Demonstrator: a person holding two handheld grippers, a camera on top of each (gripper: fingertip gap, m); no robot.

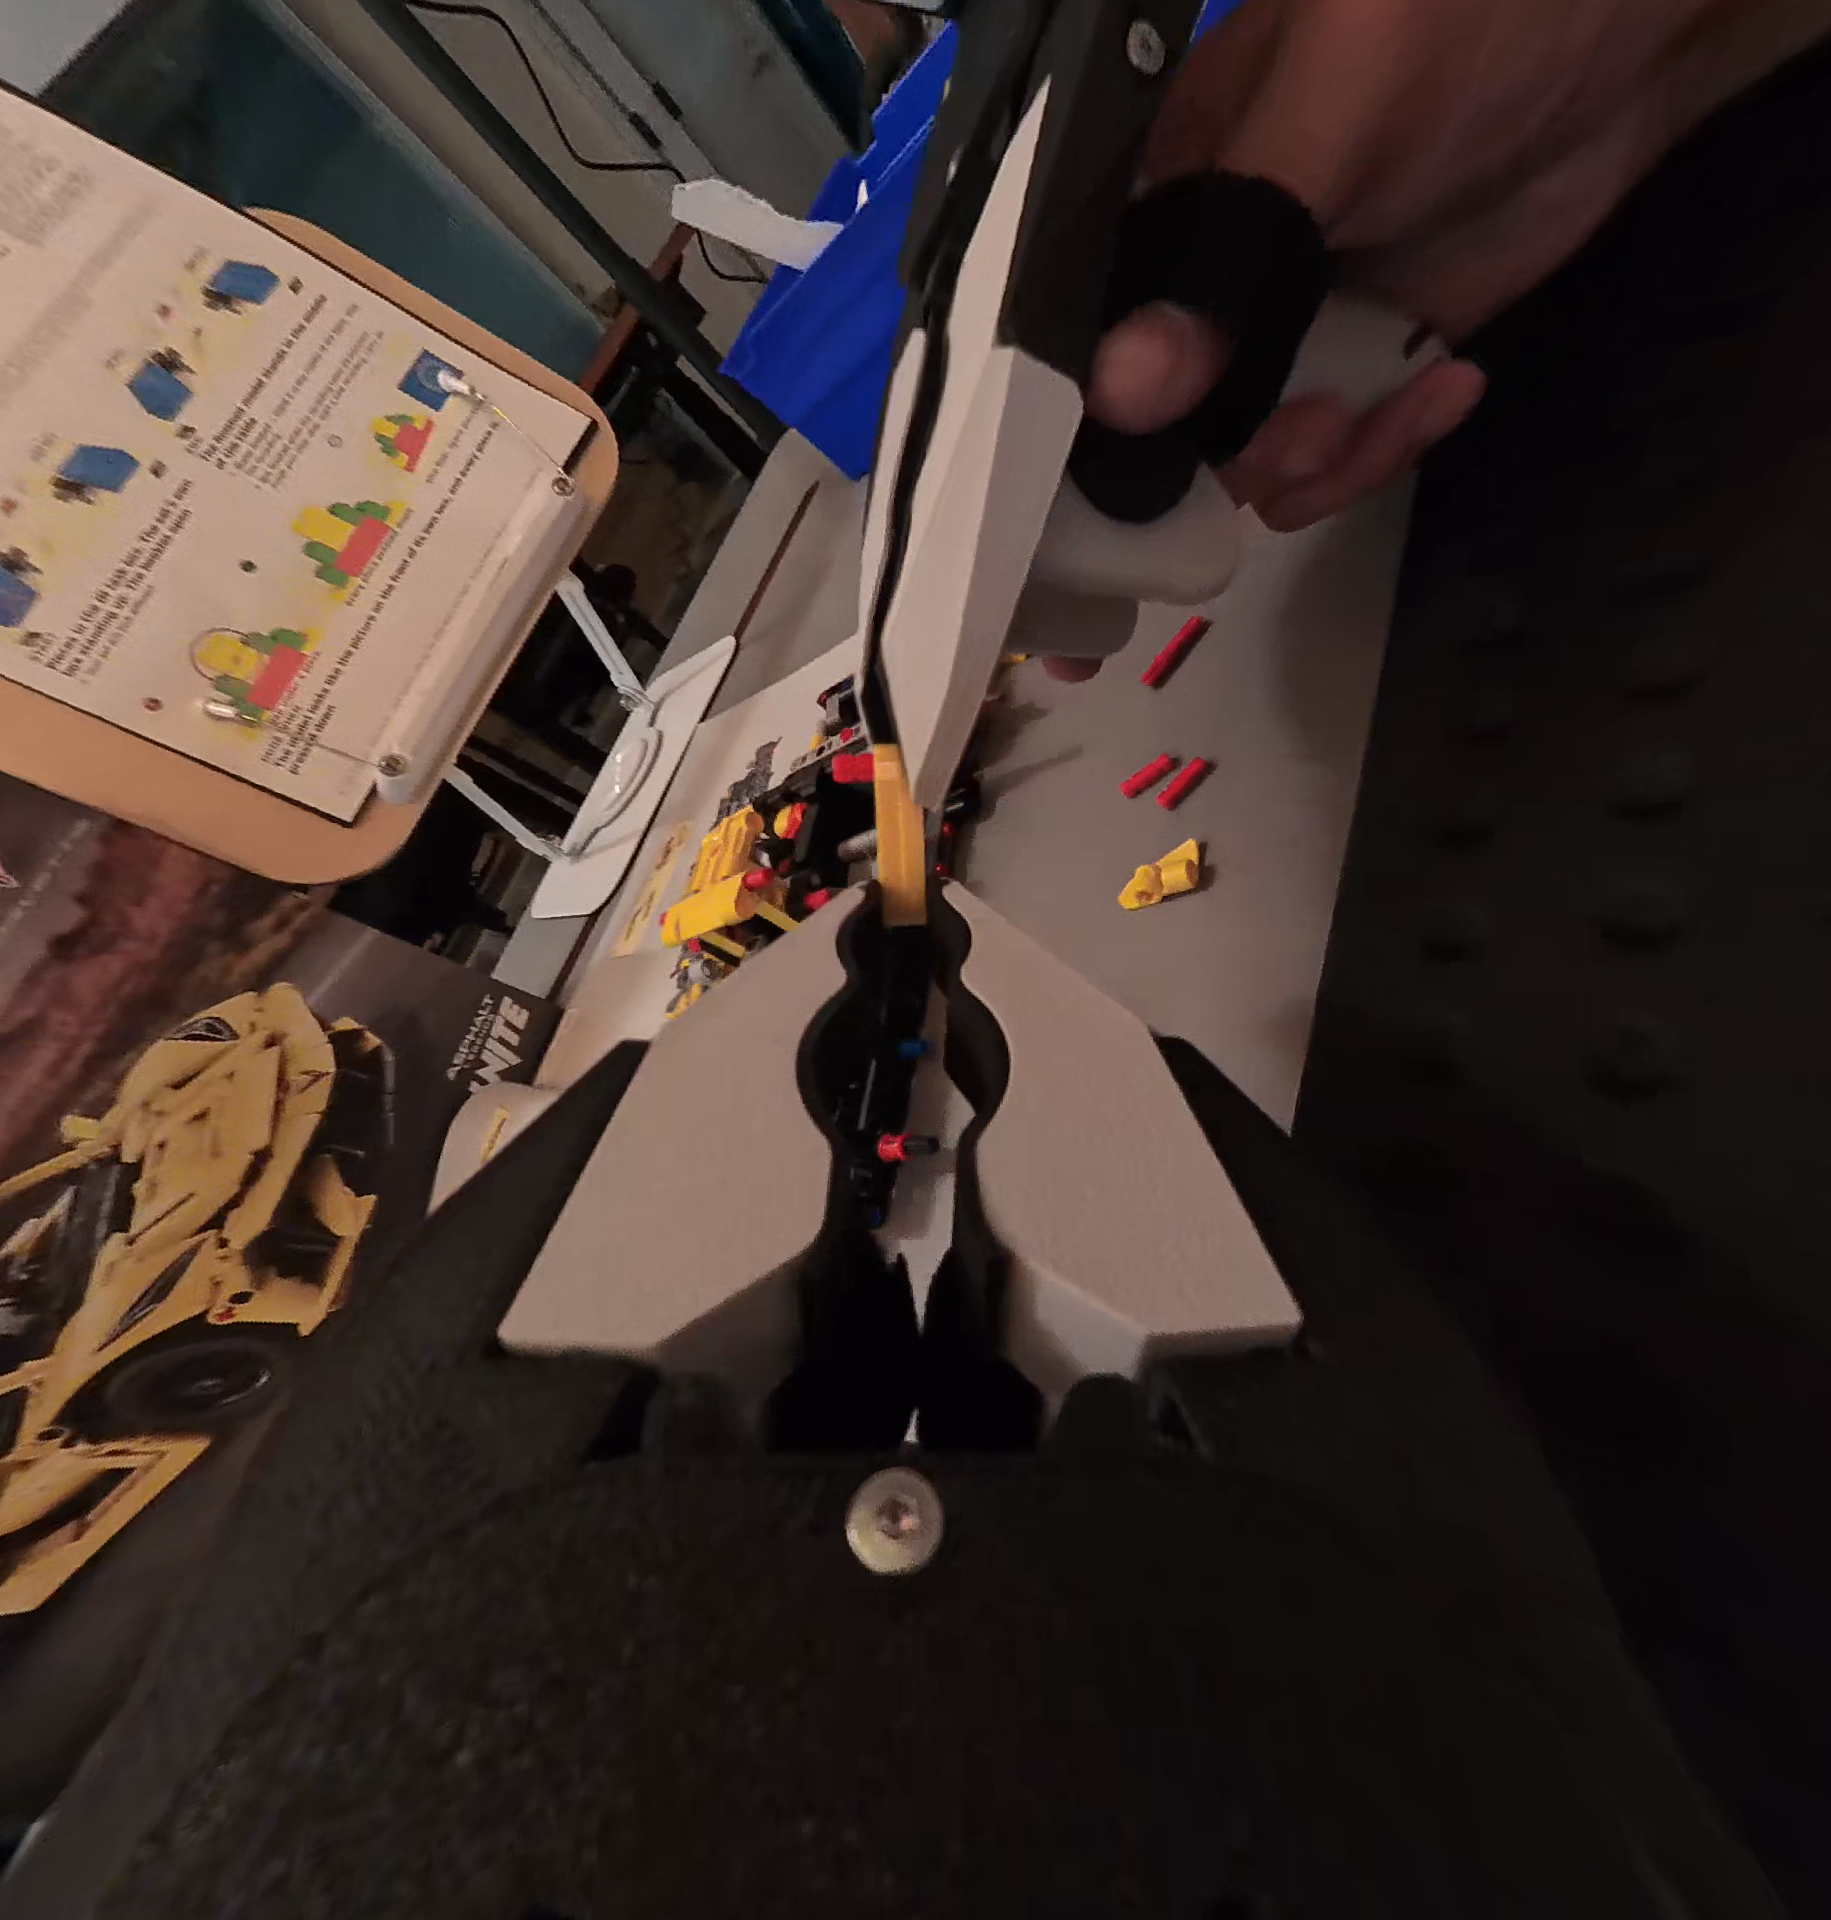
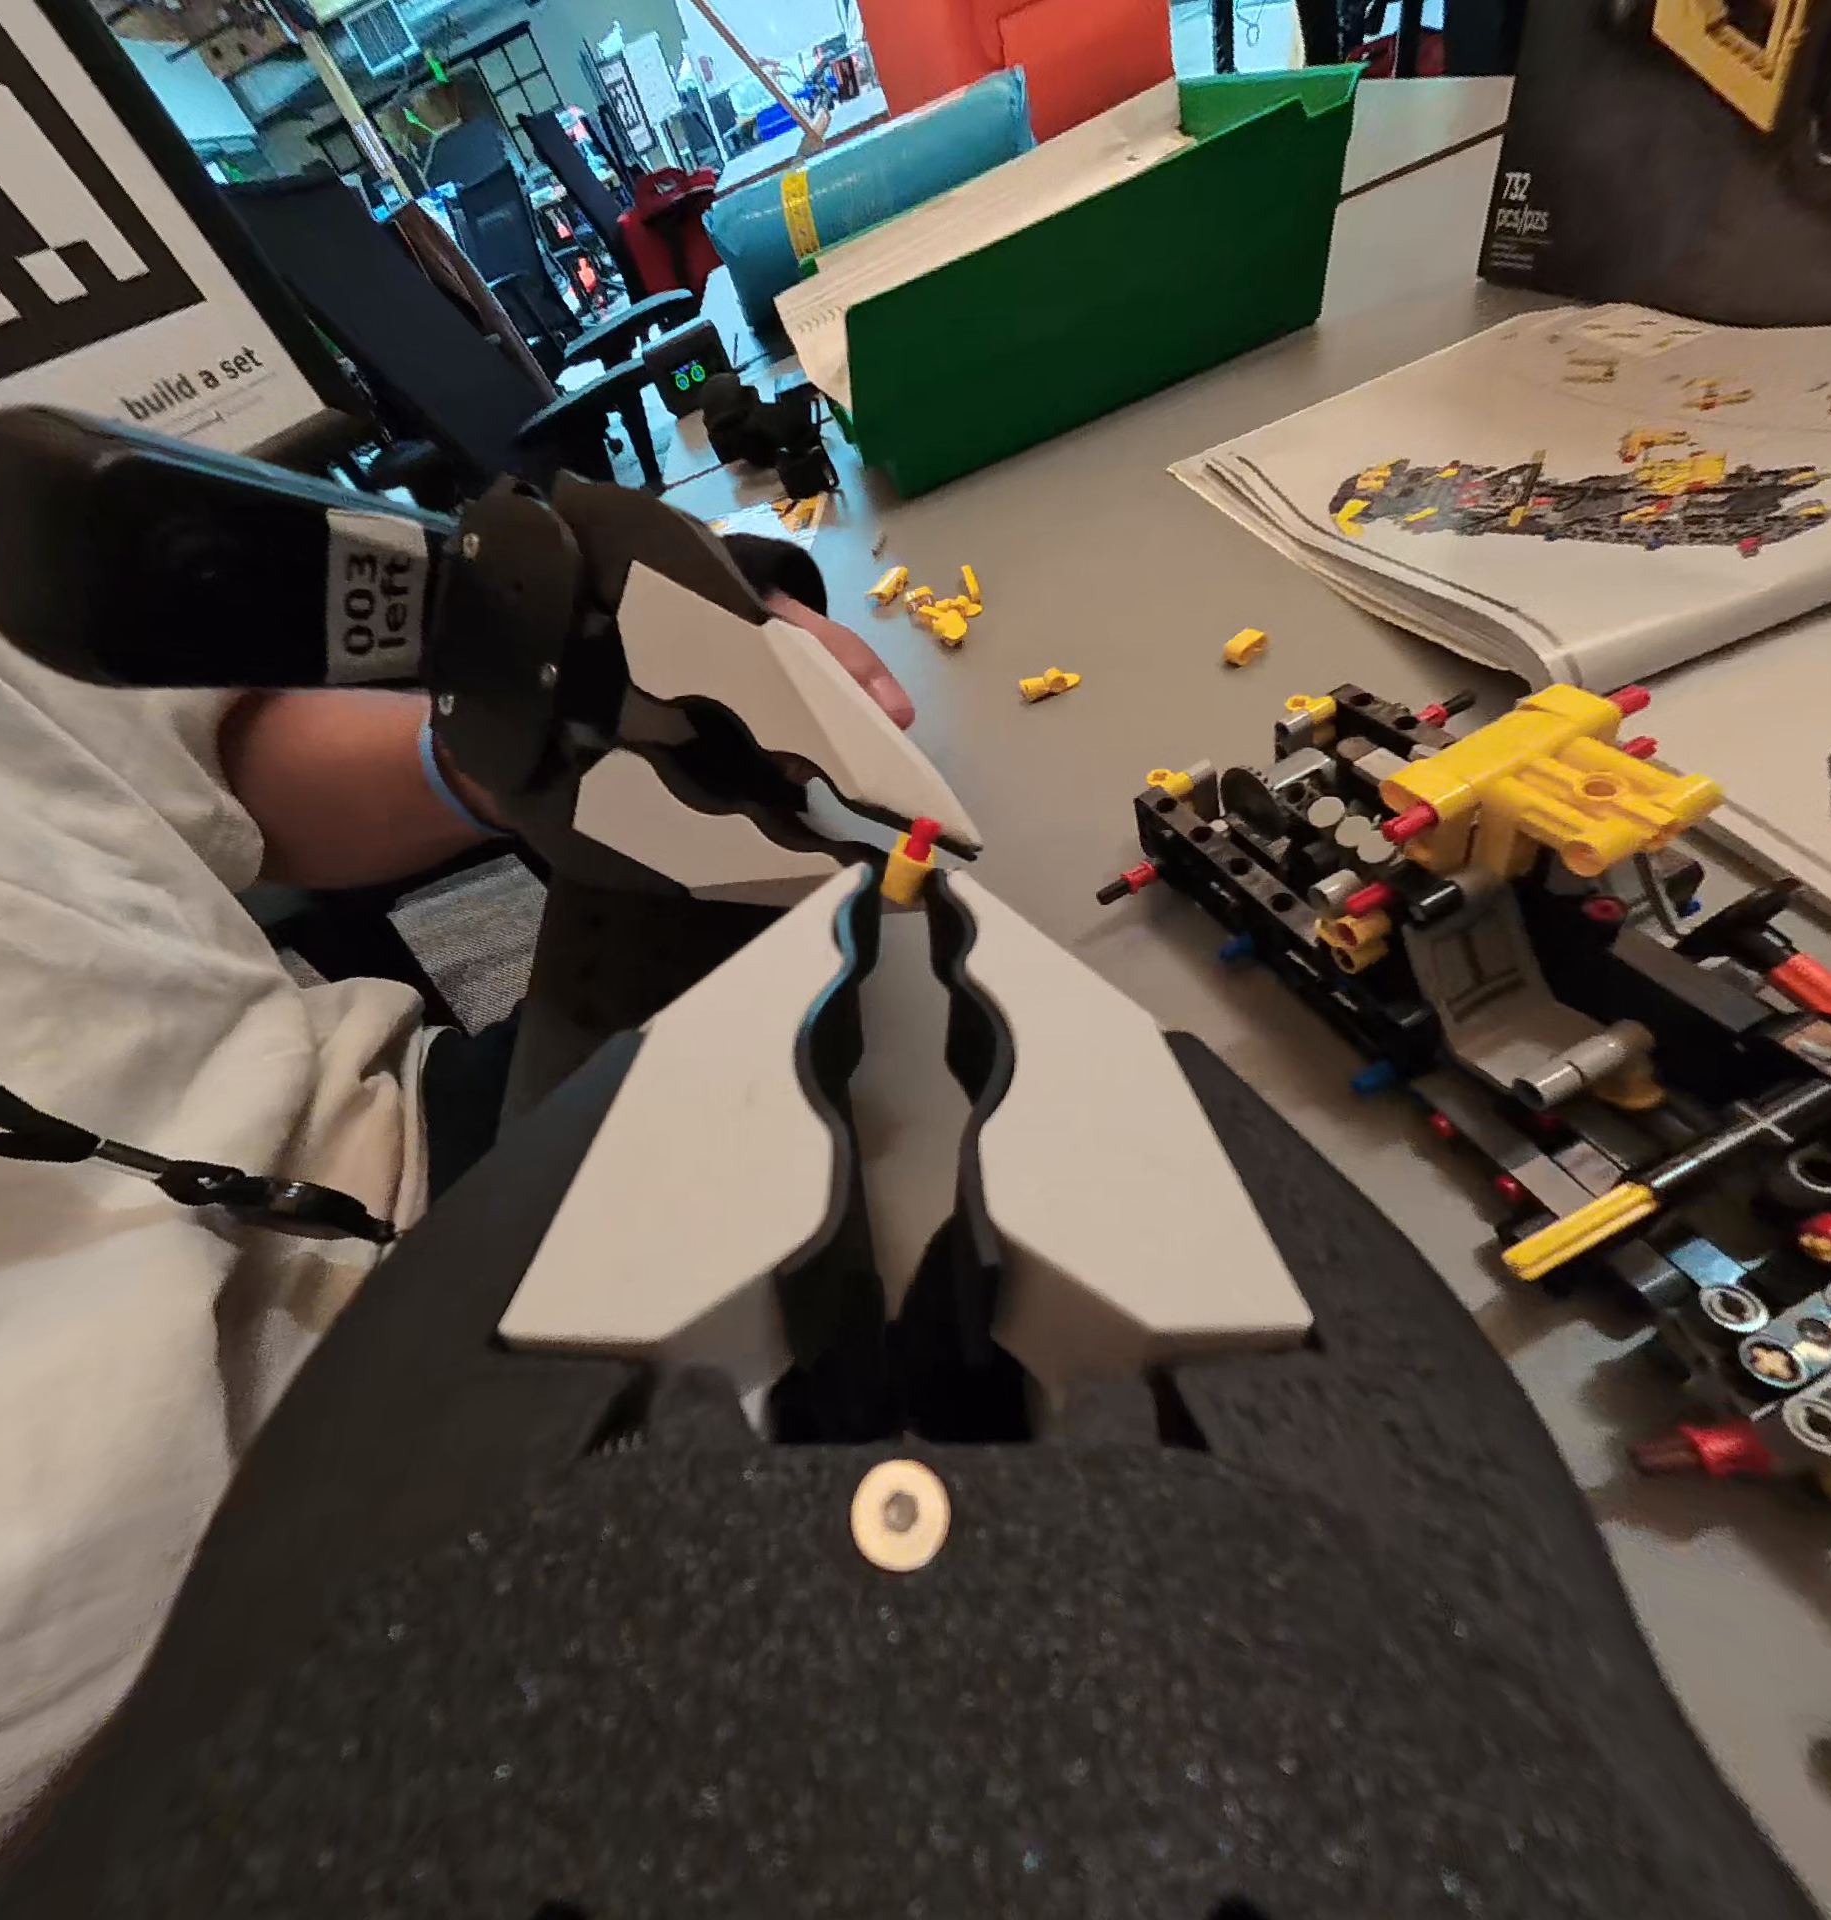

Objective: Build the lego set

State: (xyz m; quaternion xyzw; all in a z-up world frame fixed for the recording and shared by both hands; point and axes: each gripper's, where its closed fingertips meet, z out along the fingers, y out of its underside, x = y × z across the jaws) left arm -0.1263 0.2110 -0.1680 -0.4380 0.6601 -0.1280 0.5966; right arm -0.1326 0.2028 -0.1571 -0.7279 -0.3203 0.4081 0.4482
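Observation:
A small yellow connector (image 2: 898, 875) with a red pin (image 2: 923, 833) is held in the air between both grippers. My right gripper (image 2: 906, 883) is shut on its yellow body. My left gripper (image 2: 947, 836) comes in from the left, and its tips pinch the pin end. In the left wrist view the yellow connector (image 1: 900, 842) sits between the left gripper's (image 1: 906, 909) closed tips, and the right gripper (image 1: 921, 800) meets it from above. The partly built black and yellow car chassis (image 2: 1462, 914) lies on the table to the right; it also shows behind the grippers (image 1: 776, 862).
Loose yellow pieces (image 2: 942, 608), red pins (image 1: 1165, 779) and a yellow connector (image 1: 1160, 873) lie on the grey table (image 2: 1098, 582). An open instruction booklet (image 2: 1513, 499), a green bin (image 2: 1077, 312), the set's box (image 1: 163, 1143), a blue bin (image 1: 838, 301) and an instruction board (image 1: 215, 468) stand around. Left and right tips are no more than a few centimetres apart.

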